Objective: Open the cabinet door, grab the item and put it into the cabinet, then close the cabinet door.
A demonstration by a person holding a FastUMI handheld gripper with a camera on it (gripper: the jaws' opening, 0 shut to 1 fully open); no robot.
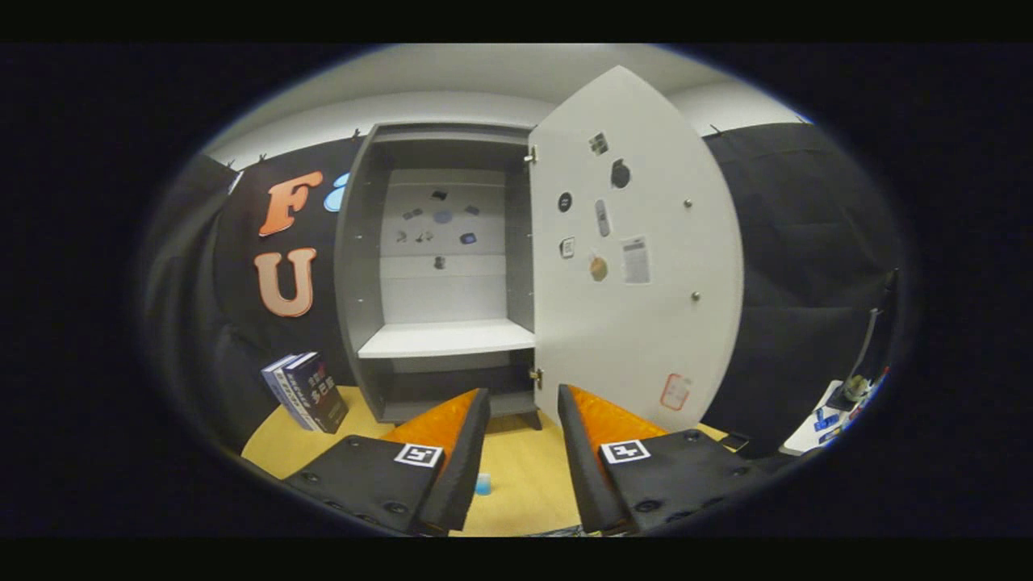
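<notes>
Cabinet (440,266) stands on the table (524,468), its door (637,266) swung wide to the right, shelf (448,337) bare. Gripper (523,407) is released, holding nothing. Books (307,391) lean left of the cabinet.

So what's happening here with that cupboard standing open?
A hand-held gripper is pointed at a tall grey cabinet on a light wooden tabletop. Its white door is swung wide open, and the white shelf inside is bare. The jaws are open and hold nothing. Dark blue books lean beside the cabinet, so nothing is stowed yet.
</notes>
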